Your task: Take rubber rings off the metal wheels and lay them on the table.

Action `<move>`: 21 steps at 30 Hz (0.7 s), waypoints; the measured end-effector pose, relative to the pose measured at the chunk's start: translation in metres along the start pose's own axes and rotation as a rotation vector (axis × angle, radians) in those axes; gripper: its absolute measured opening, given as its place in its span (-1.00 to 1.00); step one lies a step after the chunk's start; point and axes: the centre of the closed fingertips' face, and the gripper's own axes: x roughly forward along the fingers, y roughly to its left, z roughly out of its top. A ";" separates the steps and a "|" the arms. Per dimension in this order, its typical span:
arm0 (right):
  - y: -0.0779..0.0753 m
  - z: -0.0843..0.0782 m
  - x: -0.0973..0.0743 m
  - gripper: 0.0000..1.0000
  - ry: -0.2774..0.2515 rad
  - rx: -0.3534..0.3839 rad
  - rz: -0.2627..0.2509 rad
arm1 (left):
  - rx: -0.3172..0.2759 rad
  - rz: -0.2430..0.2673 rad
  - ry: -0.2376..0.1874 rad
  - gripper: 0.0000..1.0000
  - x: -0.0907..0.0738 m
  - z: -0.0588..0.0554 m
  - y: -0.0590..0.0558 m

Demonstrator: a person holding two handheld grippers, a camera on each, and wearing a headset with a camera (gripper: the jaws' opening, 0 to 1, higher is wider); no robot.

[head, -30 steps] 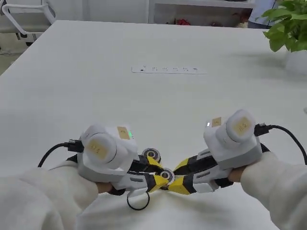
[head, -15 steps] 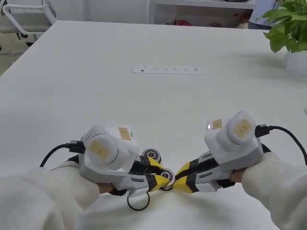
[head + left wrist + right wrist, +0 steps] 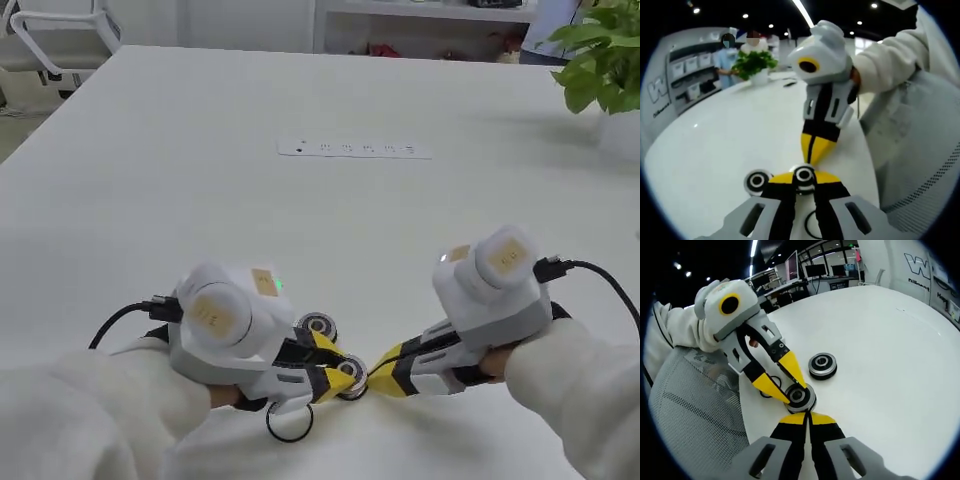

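Metal wheel (image 3: 801, 397) sits clamped in the left hand-held gripper (image 3: 795, 392); the right hand-held gripper (image 3: 808, 417), jaws pinched together, touches its rim near the edge of the tabletop (image 3: 880, 350).

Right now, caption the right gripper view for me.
Metal wheel in the left tongs, right tongs at its rim, second wheel beyond.

The head view looks forward and down across the worktop (image 3: 300, 220) from above; both gripper views sit low and close to its surface, facing each other. All three share the wheel (image 3: 350, 372) near its front edge.
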 end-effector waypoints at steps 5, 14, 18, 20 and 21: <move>-0.003 0.002 -0.003 -1.00 -0.028 0.125 0.002 | 0.001 0.003 0.001 -0.72 0.000 0.000 0.001; -0.004 0.005 -0.005 -1.00 -0.057 0.176 0.012 | 0.002 0.006 0.001 -0.72 0.000 0.000 0.001; -0.002 0.012 -0.007 -1.00 -0.102 0.266 0.041 | 0.002 0.007 0.001 -0.72 0.000 0.000 0.001; -0.003 0.012 -0.008 -1.00 -0.110 0.290 0.053 | 0.001 0.007 0.001 -0.72 0.000 0.000 0.001; -0.003 0.011 -0.008 -1.00 -0.109 0.294 0.052 | 0.001 0.007 0.000 -0.72 0.000 0.000 0.001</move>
